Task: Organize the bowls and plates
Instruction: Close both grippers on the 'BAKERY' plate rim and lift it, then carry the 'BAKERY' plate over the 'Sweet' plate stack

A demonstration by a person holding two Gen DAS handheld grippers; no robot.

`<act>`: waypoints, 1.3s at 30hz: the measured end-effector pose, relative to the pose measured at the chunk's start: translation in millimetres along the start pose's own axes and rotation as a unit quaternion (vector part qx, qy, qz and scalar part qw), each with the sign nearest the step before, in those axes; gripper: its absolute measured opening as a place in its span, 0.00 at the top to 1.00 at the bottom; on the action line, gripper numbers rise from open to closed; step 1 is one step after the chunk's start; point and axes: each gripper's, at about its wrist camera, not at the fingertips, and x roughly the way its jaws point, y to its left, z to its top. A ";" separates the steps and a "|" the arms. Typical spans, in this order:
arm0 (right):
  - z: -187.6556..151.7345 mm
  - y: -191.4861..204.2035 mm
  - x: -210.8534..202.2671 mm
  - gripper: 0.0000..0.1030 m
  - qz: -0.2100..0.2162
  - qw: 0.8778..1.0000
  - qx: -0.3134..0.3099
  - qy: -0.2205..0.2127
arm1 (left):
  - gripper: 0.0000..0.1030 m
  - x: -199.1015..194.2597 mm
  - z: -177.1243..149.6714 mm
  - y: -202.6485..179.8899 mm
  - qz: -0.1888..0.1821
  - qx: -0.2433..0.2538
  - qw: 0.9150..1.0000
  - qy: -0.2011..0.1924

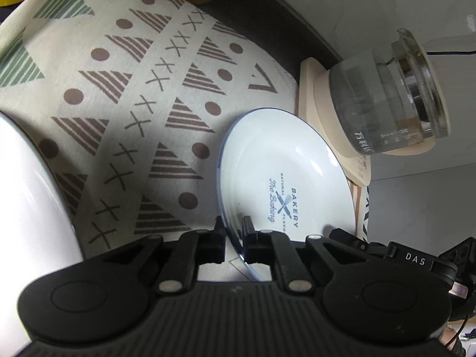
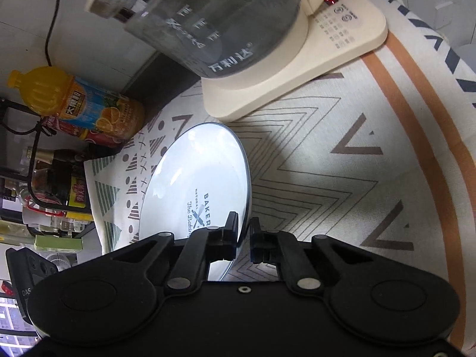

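left gripper [image 1: 233,232] on white blue-rimmed "bakery" plate [image 1: 285,163]

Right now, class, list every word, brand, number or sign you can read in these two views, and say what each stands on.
"BAKERY", "NATURAL FLAVO…", "The Baking": plate, held at its rim by both tools.
"万利达": glass kettle.
"DAS": the right tool's body, seen from the left wrist.
Red display on kettle base: unreadable.
Button labels, juice bottle label, kettle scale marks: too small or blurred.
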 end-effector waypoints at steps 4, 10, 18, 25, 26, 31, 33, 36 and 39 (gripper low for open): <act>-3.6 9.1 -5.2 0.93 -0.001 1.000 -0.002 -0.011 | 0.92 -9.9 1.4 -0.3 -0.007 0.005 1.000 -0.008; -9.6 28.2 -13.5 0.93 -0.004 0.999 -0.013 -0.035 | 0.92 -29.4 4.4 2.4 -0.014 0.012 1.000 -0.023; -27.0 60.0 -16.8 0.93 -0.001 0.998 -0.028 -0.054 | 0.92 -61.4 3.2 18.8 -0.020 0.014 0.999 -0.044; -48.2 89.1 -12.6 0.93 0.003 0.997 -0.042 -0.060 | 0.92 -91.0 -2.6 44.0 -0.021 0.010 0.998 -0.060; -51.7 94.0 -11.7 0.93 0.002 0.997 -0.045 -0.061 | 0.92 -95.1 -3.6 48.3 -0.020 0.008 0.998 -0.061; -69.8 114.8 -6.0 0.93 0.004 0.996 -0.057 -0.061 | 0.92 -114.7 -8.0 70.4 -0.019 0.002 0.997 -0.069; -77.4 122.4 -3.3 0.93 0.004 0.996 -0.060 -0.060 | 0.92 -122.1 -10.1 78.8 -0.017 0.002 0.997 -0.070; -89.2 131.9 0.6 0.93 0.004 0.996 -0.064 -0.059 | 0.92 -132.1 -14.0 91.5 -0.016 0.000 0.997 -0.071; -100.6 139.8 3.3 0.93 0.005 0.996 -0.064 -0.057 | 0.92 -140.7 -18.7 102.9 -0.016 -0.001 0.997 -0.071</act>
